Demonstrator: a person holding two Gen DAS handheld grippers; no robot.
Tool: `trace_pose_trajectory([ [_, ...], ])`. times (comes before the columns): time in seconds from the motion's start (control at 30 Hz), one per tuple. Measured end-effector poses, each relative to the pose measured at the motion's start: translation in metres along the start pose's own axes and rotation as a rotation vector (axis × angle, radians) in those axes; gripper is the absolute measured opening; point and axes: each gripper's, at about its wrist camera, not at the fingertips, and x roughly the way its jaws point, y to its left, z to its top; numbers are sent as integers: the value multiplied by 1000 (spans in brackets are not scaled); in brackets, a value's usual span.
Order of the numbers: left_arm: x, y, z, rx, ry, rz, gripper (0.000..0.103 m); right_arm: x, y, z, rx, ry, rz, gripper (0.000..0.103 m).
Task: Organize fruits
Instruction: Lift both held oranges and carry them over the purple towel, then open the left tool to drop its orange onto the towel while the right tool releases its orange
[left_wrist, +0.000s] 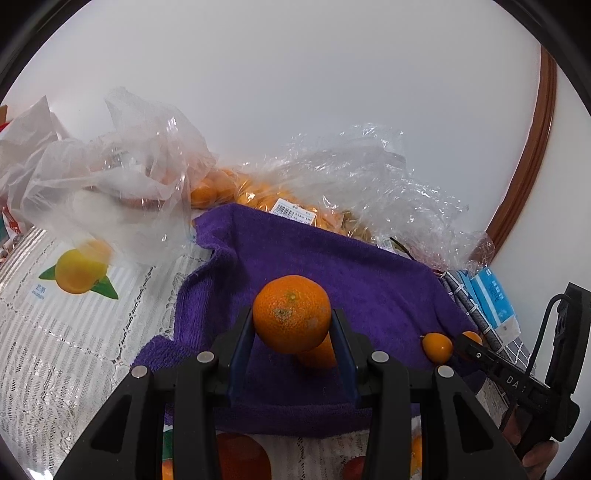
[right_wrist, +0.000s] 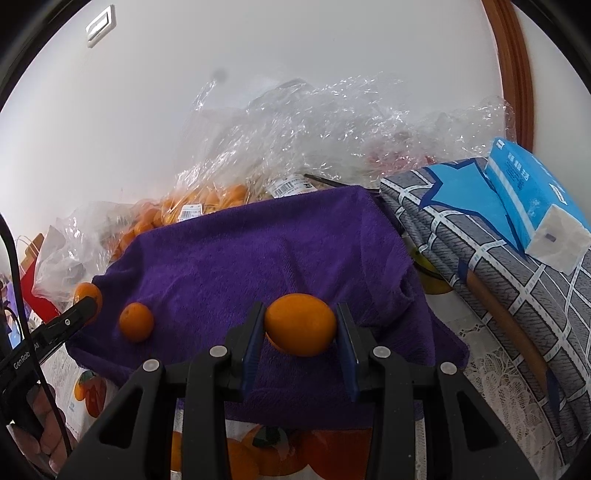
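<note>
Both views are evenly and softly lit; no single source of light can be made out, and the white wall is rendered bright but not blown out. Faint, diffuse shadows are cast on the purple towel under the fruit. Small glints of glare are scattered over the crinkled clear plastic bags at the far side. Strong fisheye distortion is seen — the brown door frame is bent into an arc, and black vignetting is left in the corners. A dark smudge is seen on the wall in the right wrist view. The near gripper bodies are kept fairly sharp — far details are softened.
</note>
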Motion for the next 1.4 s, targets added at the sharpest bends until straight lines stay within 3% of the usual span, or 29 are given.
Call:
trace_pose_trajectory([
  [0.9, 12, -2, -4, 2, 82, -8, 40, 2, 8, -2, -43, 29, -21, 38],
  [1.13, 11, -1, -4, 8, 87, -9, 40, -8, 7, -2, -43, -4, -41, 41],
  [1.23, 8, -4, -3, 22, 79, -24, 48, -17, 8, -1, -31, -51, -53, 47],
  [1.4, -6, -10, -3, 51, 11, -42, 53, -32, 13, -2, -31, -82, -82, 49],
])
